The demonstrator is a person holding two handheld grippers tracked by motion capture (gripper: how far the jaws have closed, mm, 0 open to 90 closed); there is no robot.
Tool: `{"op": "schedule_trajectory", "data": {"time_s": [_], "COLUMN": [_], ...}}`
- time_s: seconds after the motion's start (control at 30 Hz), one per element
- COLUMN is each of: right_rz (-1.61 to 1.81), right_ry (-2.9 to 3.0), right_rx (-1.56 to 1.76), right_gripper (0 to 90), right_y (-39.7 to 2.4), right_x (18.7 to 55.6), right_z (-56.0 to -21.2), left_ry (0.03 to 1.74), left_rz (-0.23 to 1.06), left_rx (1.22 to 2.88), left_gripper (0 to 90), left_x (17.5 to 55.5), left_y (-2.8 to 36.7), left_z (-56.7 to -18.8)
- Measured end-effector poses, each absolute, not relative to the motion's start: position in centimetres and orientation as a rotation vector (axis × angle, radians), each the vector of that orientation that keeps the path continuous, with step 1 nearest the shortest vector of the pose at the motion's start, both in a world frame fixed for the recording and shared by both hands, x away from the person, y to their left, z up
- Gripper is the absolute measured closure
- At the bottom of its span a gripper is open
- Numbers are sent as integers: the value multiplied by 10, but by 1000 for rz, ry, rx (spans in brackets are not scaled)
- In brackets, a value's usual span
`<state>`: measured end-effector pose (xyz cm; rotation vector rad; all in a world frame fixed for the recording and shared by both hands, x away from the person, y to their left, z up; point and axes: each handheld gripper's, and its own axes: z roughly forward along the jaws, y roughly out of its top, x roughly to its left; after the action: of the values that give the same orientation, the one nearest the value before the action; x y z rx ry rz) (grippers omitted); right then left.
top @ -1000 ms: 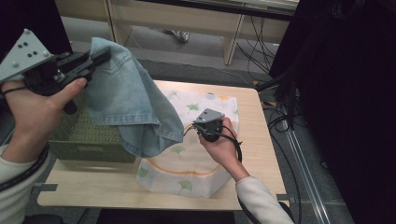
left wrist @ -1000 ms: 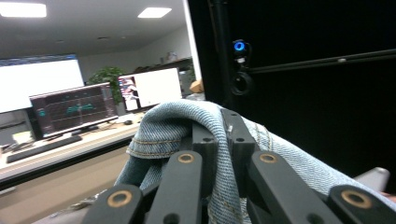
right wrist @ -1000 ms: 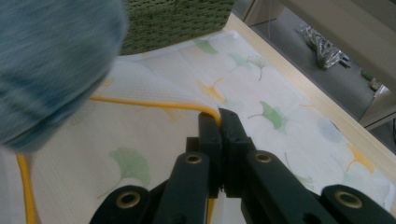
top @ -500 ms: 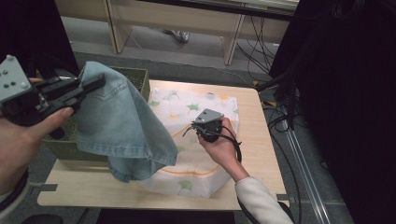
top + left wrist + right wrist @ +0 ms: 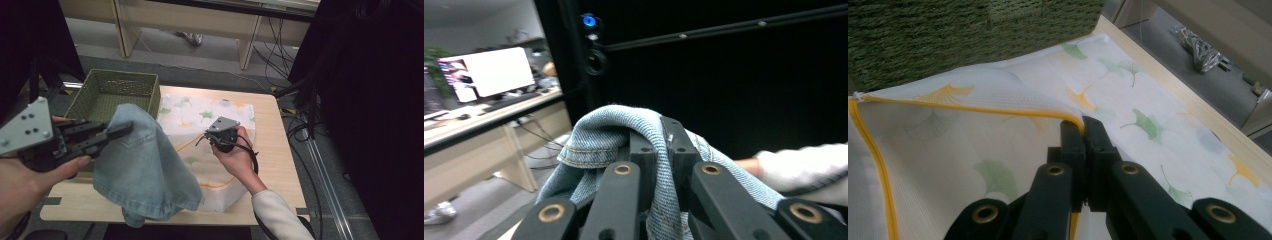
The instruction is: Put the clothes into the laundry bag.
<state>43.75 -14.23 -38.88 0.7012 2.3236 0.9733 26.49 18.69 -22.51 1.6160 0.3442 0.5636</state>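
Denim (image 5: 145,165) hangs from my left gripper (image 5: 122,131), whose jaws are clamped tight on a fold of the cloth near its top edge; the left gripper view shows the hem (image 5: 594,150) draped over both black jaws. The garment dangles in the air over the near left part of the table (image 5: 280,150), its lower end drooping past the table's front edge, just in front of the green woven basket (image 5: 115,87).

My right gripper (image 5: 207,136) pinches the orange-trimmed edge of the leaf-print mesh bag (image 5: 200,112), jaws closed on the rim (image 5: 998,112) and lifting it a little off the layer beneath, so the mouth is starting to open.

By my reading, the pick-up of the denim and the grip on the bag's opening are done. What is left is to carry the cloth across to the lifted edge, feed it inside and let go.

Against the earlier frame, my left hand has drawn the denim toward the near side and somewhat lower, clear of the basket, which it covered before. My right hand has kept its place on the bag.
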Motion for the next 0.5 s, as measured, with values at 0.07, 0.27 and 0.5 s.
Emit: {"op": "schedule_trajectory", "data": {"time_s": [0.07, 0.27, 0.5], "right_rz": [974, 977, 982], "right_ry": [2323, 2322, 2320], "right_rx": [704, 714, 713], "right_gripper": [900, 900, 900], "right_y": [-143, -141, -142], "right_x": [437, 436, 435], "right_z": [-389, -388, -386], "left_ry": [332, 304, 286], "left_rz": [542, 471, 455], "left_rx": [1630, 1673, 1708], "left_gripper": [848, 847, 847], "left_x": [263, 268, 280], "left_y": [183, 165, 147], "left_z": [-228, -239, -244]}}
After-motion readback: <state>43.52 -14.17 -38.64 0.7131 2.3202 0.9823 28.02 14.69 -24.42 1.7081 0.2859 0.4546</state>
